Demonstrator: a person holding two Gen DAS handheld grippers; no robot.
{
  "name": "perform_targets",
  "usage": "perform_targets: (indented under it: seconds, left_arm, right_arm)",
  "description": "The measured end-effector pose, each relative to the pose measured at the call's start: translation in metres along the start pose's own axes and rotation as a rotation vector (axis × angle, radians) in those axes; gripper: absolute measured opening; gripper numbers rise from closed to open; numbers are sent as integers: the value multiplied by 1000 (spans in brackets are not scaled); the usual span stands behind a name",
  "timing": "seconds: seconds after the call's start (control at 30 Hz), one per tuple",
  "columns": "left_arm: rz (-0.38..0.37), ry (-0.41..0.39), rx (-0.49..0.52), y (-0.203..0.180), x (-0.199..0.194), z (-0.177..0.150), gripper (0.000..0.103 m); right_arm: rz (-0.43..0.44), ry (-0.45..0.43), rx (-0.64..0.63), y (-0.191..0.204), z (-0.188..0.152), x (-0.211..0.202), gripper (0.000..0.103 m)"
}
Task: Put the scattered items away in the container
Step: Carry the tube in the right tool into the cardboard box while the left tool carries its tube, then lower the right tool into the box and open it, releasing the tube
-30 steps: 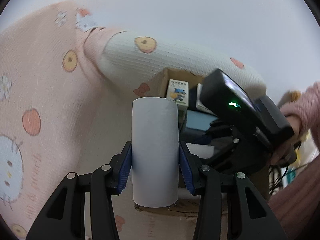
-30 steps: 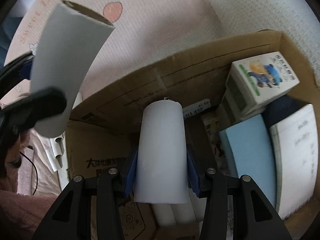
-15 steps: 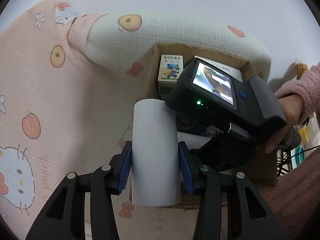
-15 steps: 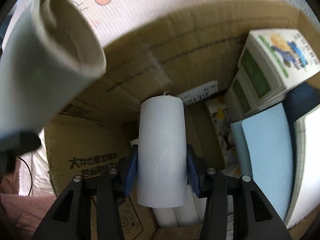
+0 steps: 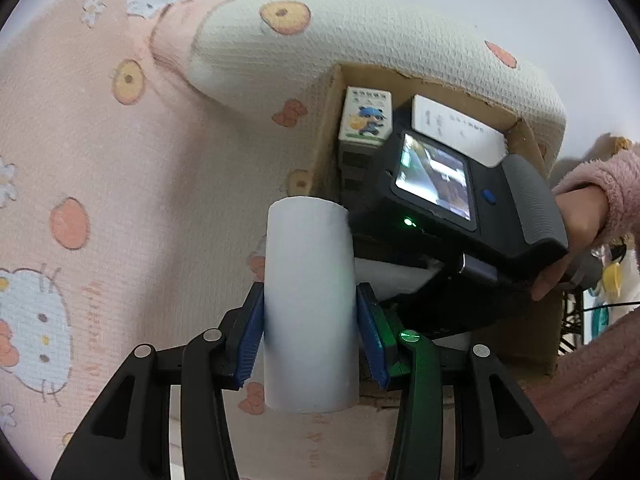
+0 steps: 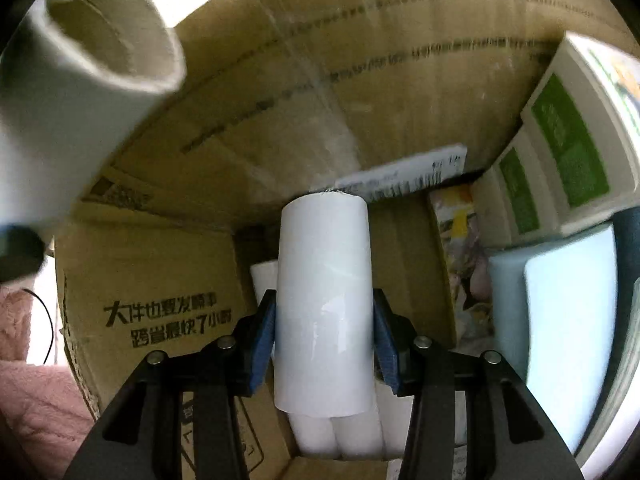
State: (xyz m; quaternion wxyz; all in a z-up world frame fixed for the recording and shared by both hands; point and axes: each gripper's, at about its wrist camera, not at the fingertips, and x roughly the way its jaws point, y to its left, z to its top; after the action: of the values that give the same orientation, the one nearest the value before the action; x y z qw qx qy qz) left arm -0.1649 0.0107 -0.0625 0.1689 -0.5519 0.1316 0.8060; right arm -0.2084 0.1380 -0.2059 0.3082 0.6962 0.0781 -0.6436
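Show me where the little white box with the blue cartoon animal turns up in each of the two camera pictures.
Left wrist view: the cartoon box stands upper centre, inside the cardboard box at its left wall, above the held white tube.
Right wrist view: the same cartoon box sits at the far right edge, blurred, green side panels facing us.
Shared landmark: the cardboard box.

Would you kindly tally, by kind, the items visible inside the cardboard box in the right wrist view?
White paper rolls: 4 (one held in the right jaws, three lying underneath)
Green-and-white cartons: 2
Pale blue flat pad: 1
Printed booklet: 1
Total: 8
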Motion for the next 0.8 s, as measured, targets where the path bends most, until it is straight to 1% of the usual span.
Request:
perform_targets:
  seconds: [0.07,0.13,0.27,0.33,0.37,0.43,0.53,0.63,0.8]
  left_arm:
    - [14,-11,2,2,-4,-1,49]
    - [3,-12,-23,8,-6,-1,49]
    - [6,-14,-62,14,-4,2,49]
    - [10,-18,-70,15,-4,2,49]
    - [6,-19,-77,17,-5,2,49]
    - [-2,-21,-89,17,-5,2,49]
    - [-4,-23,-101,18,-6,0,49]
    - [-11,-22,-101,18,-6,0,49]
    - [-7,-10,-106,19,-2,1,49]
  right_arm:
    - [4,37,17,-2,-6,7,43]
    - [9,57,31,-2,-10,13,43]
    - [-12,84,2,4,-9,25,42]
    - [30,123,-38,9,-6,33,42]
    - [37,133,-48,11,-5,36,42]
    - [6,124,-60,12,-4,40,42]
    - [-10,119,-79,10,-1,48,41]
    - [8,167,-72,10,-4,60,42]
    - [1,166,-59,10,-10,63,42]
